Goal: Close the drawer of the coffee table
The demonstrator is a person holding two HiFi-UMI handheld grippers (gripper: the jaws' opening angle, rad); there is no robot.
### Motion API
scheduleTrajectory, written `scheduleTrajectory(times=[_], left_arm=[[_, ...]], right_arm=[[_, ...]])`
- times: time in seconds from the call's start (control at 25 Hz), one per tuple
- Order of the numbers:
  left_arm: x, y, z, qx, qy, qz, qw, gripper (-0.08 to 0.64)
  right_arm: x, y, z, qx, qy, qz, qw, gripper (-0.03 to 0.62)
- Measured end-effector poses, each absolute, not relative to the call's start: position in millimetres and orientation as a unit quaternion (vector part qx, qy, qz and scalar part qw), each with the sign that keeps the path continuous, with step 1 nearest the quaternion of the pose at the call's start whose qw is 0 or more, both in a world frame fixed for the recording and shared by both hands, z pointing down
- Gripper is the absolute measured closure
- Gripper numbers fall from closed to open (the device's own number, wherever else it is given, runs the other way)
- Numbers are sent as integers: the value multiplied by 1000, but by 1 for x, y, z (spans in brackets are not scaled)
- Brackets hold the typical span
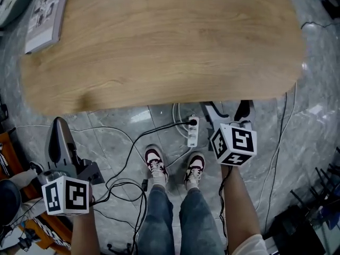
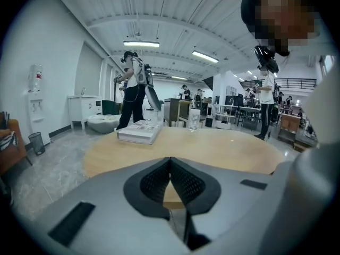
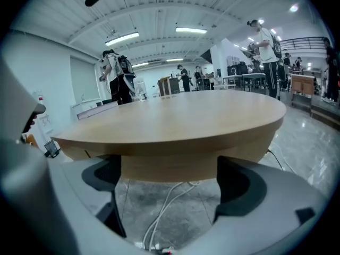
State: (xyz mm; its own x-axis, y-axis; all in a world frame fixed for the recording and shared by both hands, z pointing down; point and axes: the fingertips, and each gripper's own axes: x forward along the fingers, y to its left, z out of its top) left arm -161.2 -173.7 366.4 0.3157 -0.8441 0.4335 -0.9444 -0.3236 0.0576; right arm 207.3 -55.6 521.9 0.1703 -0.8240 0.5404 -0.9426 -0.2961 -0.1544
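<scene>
The oval wooden coffee table [image 1: 159, 41] fills the top of the head view. In the right gripper view its thick edge and the wooden band beneath [image 3: 170, 166] face me; no drawer stands out from it. My left gripper [image 1: 58, 125] hangs at the lower left, short of the table's near edge, its jaws shut with nothing between them [image 2: 170, 166]. Just below the near edge, right of centre, my right gripper [image 1: 227, 110] is open, its dark pads [image 3: 239, 182] wide apart and empty, level with the underside of the table [image 3: 170, 126].
A thick book [image 1: 45, 15] lies on the table's far left, and a glass [image 2: 194, 119] stands further back. A white power strip [image 1: 193, 130] and cables [image 1: 127, 187] lie on the marble floor by my shoes [image 1: 154, 161]. People stand in the background [image 2: 133, 89].
</scene>
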Motion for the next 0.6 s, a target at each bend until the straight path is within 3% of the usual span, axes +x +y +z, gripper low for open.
scheduleTrajectory(times=[0.28, 0.48, 0.6], left_arm=[[-149, -150, 292, 793, -576, 152, 128, 563], [-130, -128, 203, 801, -578, 114, 104, 563], [-128, -107, 149, 799, -582, 112, 100, 563]], right_arm=[[194, 2, 455, 743, -580, 311, 121, 26], [174, 6, 322, 736, -620, 257, 95, 145], [164, 16, 230, 748, -623, 215, 81, 268]])
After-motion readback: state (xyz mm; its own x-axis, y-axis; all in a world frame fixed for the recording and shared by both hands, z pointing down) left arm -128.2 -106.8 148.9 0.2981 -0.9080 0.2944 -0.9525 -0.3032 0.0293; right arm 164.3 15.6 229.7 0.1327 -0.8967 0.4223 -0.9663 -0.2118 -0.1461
